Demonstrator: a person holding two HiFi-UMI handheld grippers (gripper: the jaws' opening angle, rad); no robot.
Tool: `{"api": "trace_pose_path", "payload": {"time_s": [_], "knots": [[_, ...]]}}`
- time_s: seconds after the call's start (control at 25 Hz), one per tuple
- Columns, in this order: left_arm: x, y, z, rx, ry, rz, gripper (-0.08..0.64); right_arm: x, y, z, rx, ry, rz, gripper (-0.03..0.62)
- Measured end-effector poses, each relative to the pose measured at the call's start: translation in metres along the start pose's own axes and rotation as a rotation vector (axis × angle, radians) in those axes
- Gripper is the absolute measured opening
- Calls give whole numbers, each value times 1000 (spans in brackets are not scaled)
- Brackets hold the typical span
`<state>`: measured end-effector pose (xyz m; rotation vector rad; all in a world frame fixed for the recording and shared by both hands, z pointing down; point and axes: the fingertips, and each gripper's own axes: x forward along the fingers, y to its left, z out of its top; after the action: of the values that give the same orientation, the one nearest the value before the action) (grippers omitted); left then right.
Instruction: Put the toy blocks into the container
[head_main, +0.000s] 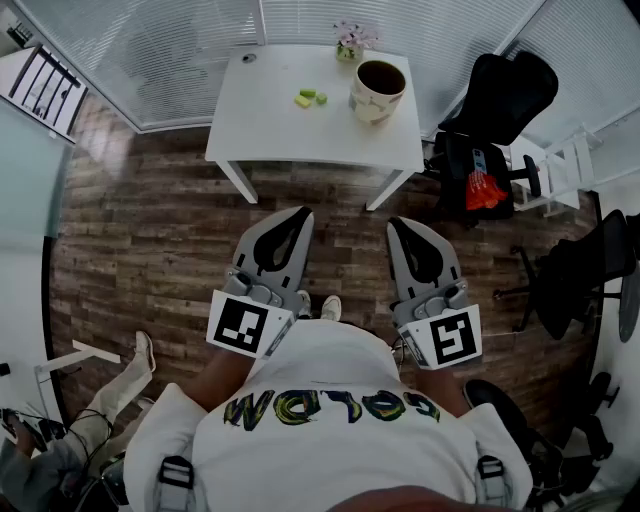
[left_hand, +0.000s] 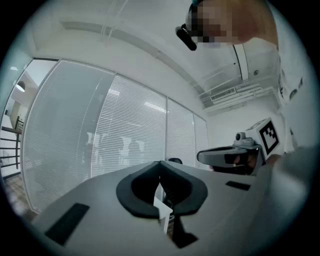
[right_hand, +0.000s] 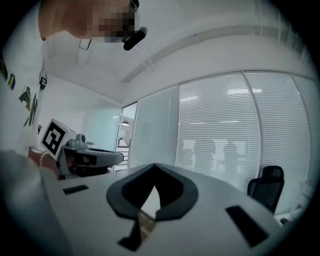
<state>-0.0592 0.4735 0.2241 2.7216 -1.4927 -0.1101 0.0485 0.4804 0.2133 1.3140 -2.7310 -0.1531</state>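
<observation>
- Shirt (head_main: 330, 400), closest below the camera, carries green-yellow lettering that runs upside down from here; I cannot read it with certainty.
- Both claws are empty, jaws pressed together: left gripper (head_main: 302, 211) and right gripper (head_main: 393, 222), held level near the body.
- Toy blocks (head_main: 309, 97) lie on the table (head_main: 260, 130) near the container (head_main: 378, 90), well apart from both claws.
- Judged step: the reach has not begun. The next move calls for closing in on the table and opening one claw over a block.

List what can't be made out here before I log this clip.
- Toy blocks: head view, too small to count.
- Container inside: head view, too dark to tell contents.
- Both again: absent from either gripper view, since each faces the blinds.
</observation>
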Motion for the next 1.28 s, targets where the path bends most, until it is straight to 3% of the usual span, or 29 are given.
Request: {"api": "trace_pose_path", "payload": {"time_s": [0.8,1.28], "knots": [[-35,55,-6,-28,-6,-11,14,39,49,0,21,-12,-26,8],[11,66,-11,-22,-7,-1,14,65,8,-11,23,-11,-30,8]]}}
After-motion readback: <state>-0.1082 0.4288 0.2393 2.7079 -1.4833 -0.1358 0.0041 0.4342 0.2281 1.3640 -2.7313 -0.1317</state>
